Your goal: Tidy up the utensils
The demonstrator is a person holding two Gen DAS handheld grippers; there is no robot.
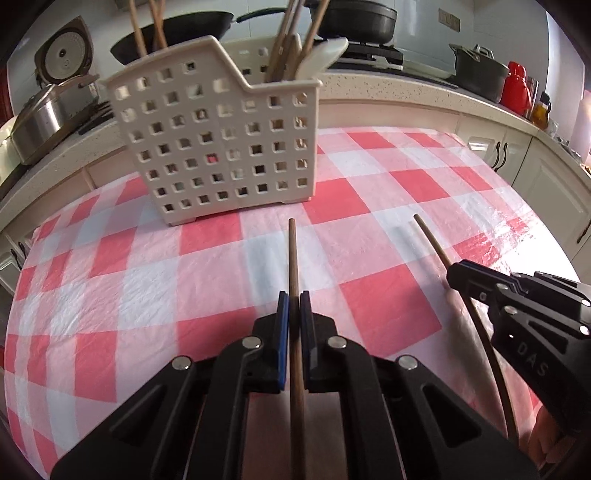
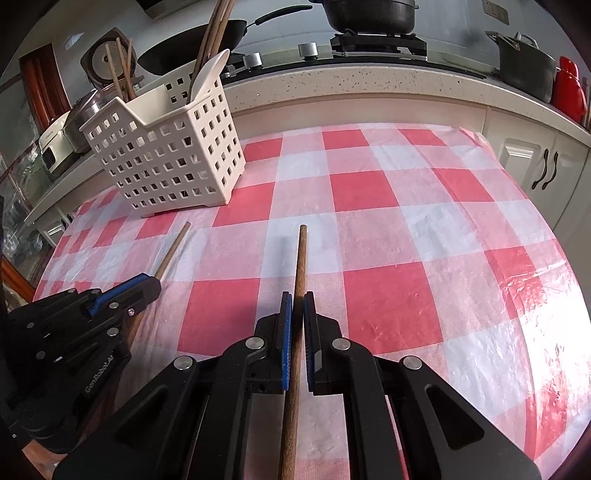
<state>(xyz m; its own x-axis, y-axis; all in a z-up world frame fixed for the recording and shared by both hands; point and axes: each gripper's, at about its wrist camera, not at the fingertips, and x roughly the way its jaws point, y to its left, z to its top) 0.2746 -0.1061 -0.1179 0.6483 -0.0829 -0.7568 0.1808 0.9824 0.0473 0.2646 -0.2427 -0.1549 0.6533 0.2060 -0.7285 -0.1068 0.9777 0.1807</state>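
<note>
My left gripper (image 1: 294, 295) is shut on a brown wooden chopstick (image 1: 293, 254) that sticks out forward over the checked tablecloth. My right gripper (image 2: 297, 295) is shut on a second wooden chopstick (image 2: 301, 258), pointing the same way. Each gripper shows in the other's view: the right gripper (image 1: 456, 275) with its chopstick (image 1: 430, 236) at the right, the left gripper (image 2: 149, 286) with its chopstick (image 2: 173, 249) at the left. A cream perforated utensil basket (image 1: 221, 147) stands ahead at the table's far left, holding several chopsticks and a white spoon (image 1: 321, 55). The same basket (image 2: 166, 155) appears in the right wrist view.
The table wears a red, white and pale blue checked cloth (image 2: 369, 240). Behind it runs a speckled kitchen counter (image 2: 369, 85) with a wok (image 1: 177, 33), black pots on a stove (image 2: 369, 18), a rice cooker (image 1: 62, 59), a steel pot (image 1: 37, 122) and a red bottle (image 1: 517, 86).
</note>
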